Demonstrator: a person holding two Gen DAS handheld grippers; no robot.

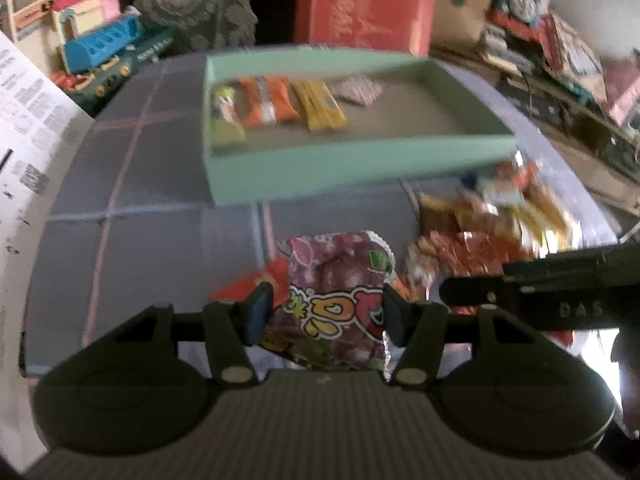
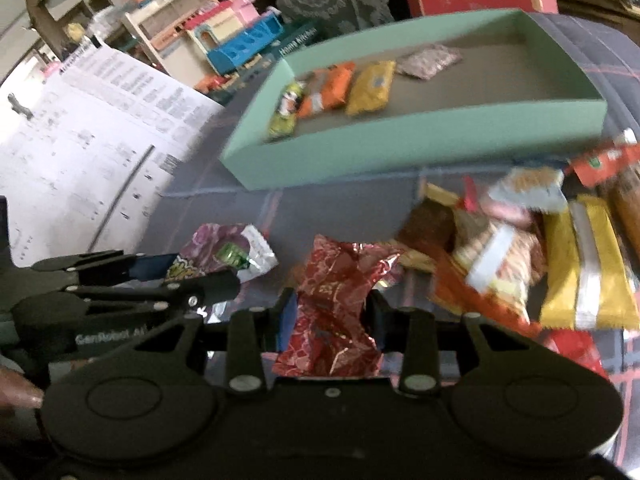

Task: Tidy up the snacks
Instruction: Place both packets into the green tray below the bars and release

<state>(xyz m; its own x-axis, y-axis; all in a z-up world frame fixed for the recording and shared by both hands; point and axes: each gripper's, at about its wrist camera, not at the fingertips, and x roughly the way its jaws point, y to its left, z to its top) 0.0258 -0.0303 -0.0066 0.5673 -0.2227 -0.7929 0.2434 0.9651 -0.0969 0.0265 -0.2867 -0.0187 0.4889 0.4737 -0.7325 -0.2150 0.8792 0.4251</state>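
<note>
In the left wrist view my left gripper (image 1: 326,316) is shut on a purple snack packet (image 1: 336,280) with cartoon lettering, both pads against its sides. My right gripper (image 2: 330,316) is shut on a crinkled red foil packet (image 2: 336,300). The right wrist view also shows the left gripper (image 2: 192,276) at the left, carrying the purple packet (image 2: 224,248). Beyond both stands a mint-green box (image 1: 352,160) (image 2: 400,148) with a row of snacks at its left end: yellow-green, orange, yellow and a pale patterned packet. A loose snack pile (image 1: 492,220) (image 2: 520,248) lies to the right.
The table wears a grey-blue plaid cloth (image 1: 160,200). A white printed sheet (image 2: 88,140) lies at the left. Plastic toys (image 1: 100,40) and a red carton (image 1: 360,0) crowd the space behind the box. A person's fingertip (image 2: 20,396) shows at the lower left.
</note>
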